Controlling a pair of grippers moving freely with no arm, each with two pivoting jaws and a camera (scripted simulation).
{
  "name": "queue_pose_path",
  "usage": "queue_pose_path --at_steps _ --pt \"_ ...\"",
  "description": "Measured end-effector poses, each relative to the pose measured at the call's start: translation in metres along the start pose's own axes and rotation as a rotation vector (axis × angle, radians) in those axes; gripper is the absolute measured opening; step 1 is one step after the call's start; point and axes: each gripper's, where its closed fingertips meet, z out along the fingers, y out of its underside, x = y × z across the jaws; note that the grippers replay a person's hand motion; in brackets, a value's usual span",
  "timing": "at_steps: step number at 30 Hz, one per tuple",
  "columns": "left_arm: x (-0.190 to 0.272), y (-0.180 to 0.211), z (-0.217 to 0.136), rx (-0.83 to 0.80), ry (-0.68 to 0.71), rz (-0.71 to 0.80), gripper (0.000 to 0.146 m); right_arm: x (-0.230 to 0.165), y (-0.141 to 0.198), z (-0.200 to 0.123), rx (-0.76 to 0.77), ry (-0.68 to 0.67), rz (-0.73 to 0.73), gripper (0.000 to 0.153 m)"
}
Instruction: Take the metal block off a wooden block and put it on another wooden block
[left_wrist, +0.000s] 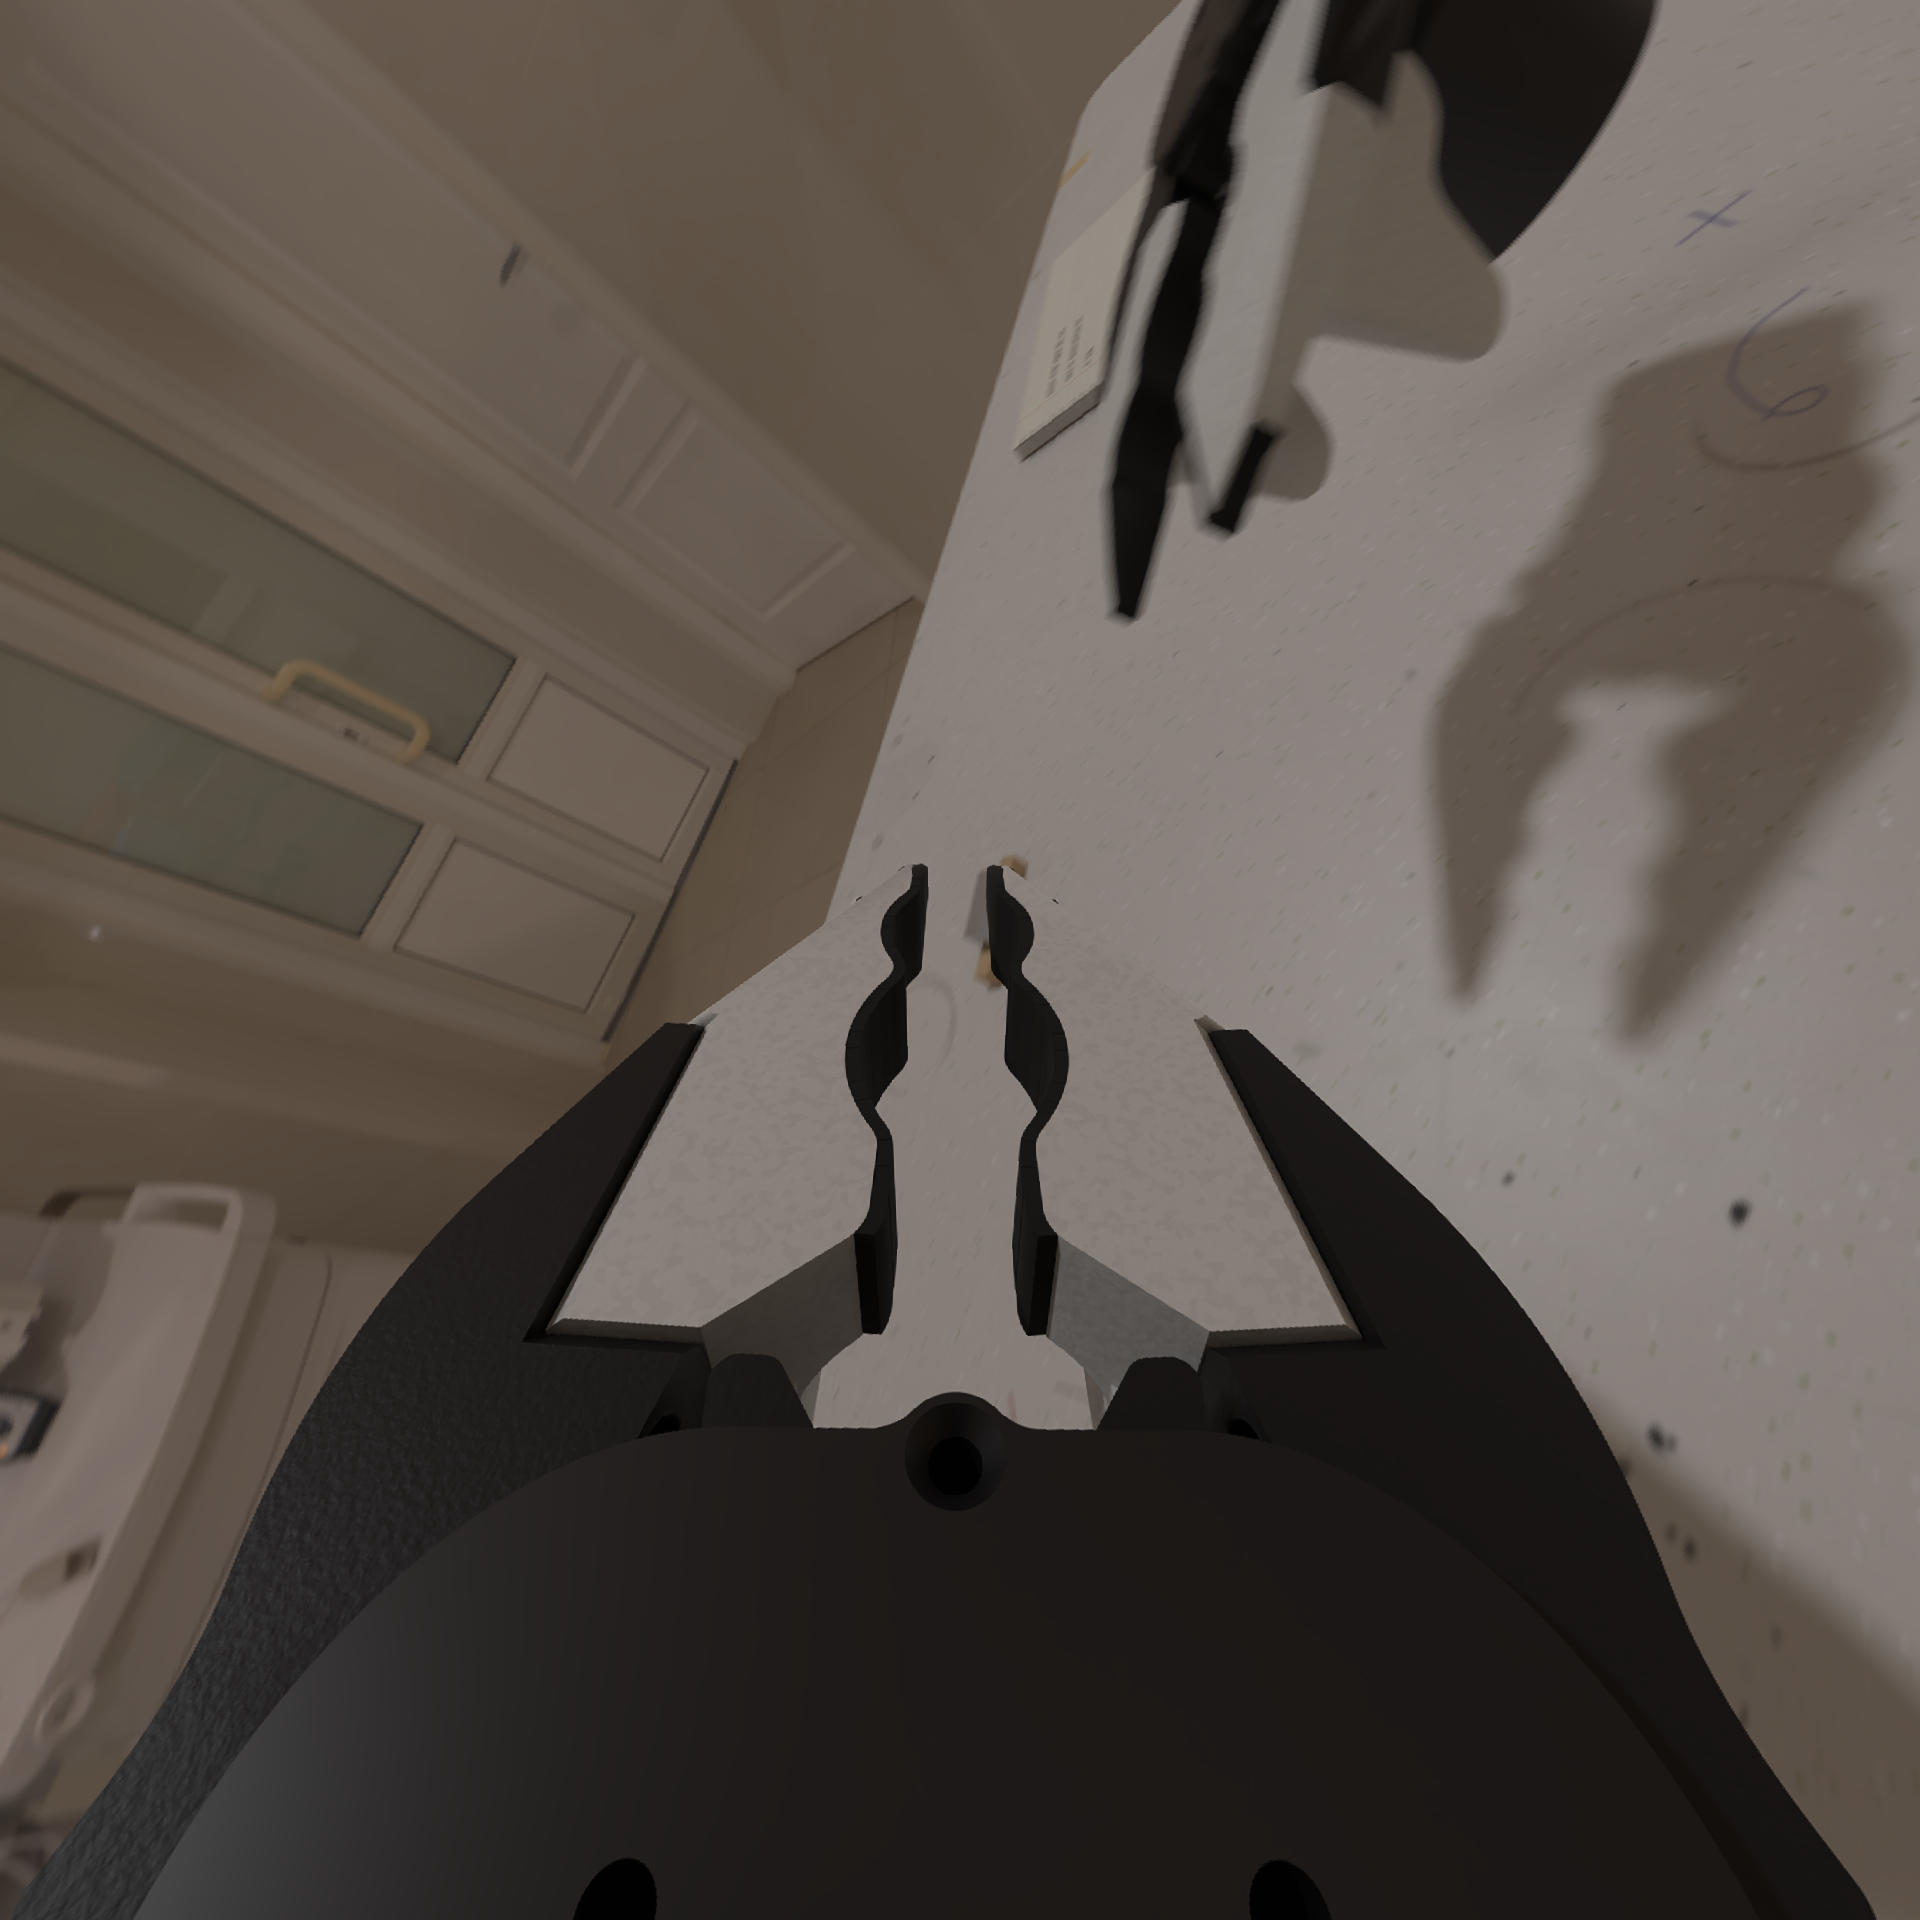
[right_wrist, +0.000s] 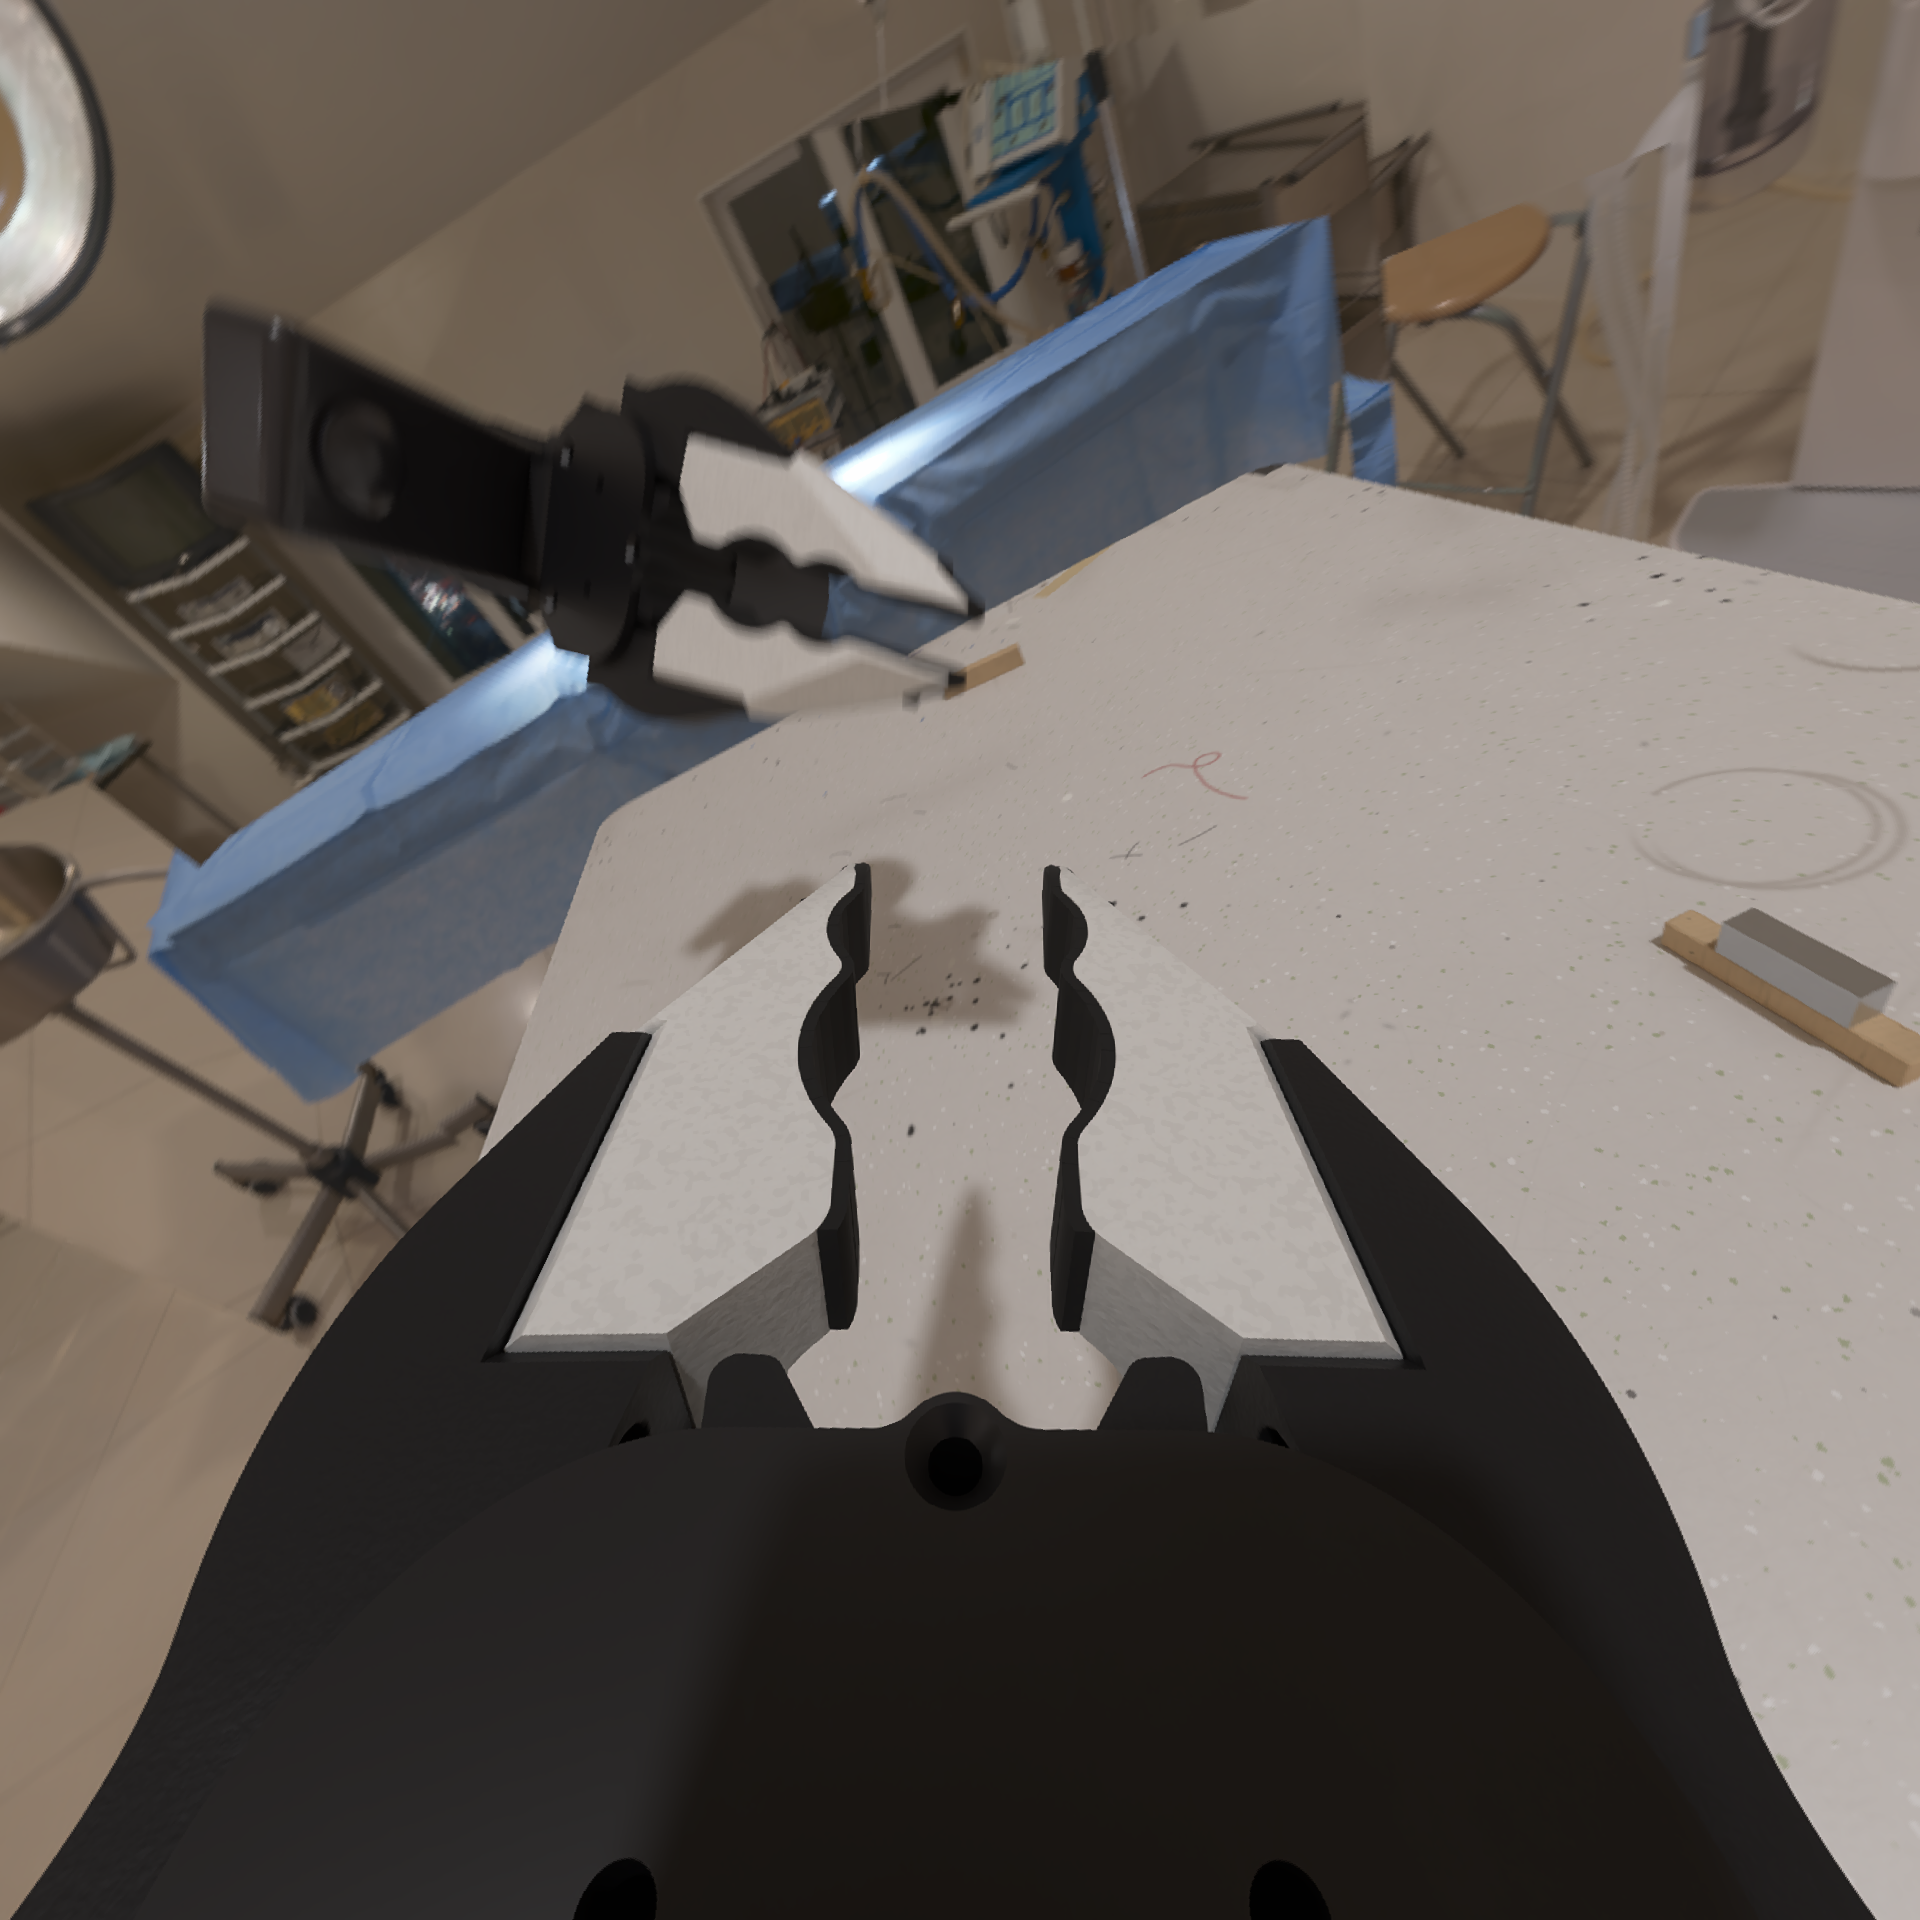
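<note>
- The right tongs (right_wrist: 956, 883) hang above the pale speckled surface (right_wrist: 1403, 727), released, with a wide gap between the two fingers and nothing in it.
- Off to their right, well apart from them, the metal block (right_wrist: 1803, 961) lies along the top of a wooden block (right_wrist: 1766, 1003) — a flat light-coloured slat resting on the surface, its ends showing past the metal at both sides.
- A second wooden block (right_wrist: 992, 665) lies near the far edge of the surface, just beside the tips of the left tongs (right_wrist: 940, 649), which show blurred in the right wrist view.
- In their own view the left tongs (left_wrist: 956, 883) stand slightly parted with only a narrow gap between the fingers; a sliver of wood (left_wrist: 982, 935) shows just past the tips, and whether the fingers touch it cannot be told.
- The right tongs (left_wrist: 1174, 561) appear in the left wrist view too, blurred and seen edge-on — their shadow (left_wrist: 1714, 707) falls on the surface beside them.
- A white booklet (left_wrist: 1070, 353) lies on the surface behind them.
- Beyond the surface stand a blue-draped table (right_wrist: 727, 665) and a stool with a wooden seat (right_wrist: 1465, 275).
</note>
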Motion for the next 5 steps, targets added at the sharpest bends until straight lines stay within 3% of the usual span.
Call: queue_pose_path --at_steps 5 --pt "0.042 -0.021 0.037 0.042 0.066 0.06 0.011 0.01 0.003 -0.004 0.001 0.146 0.005 0.034"
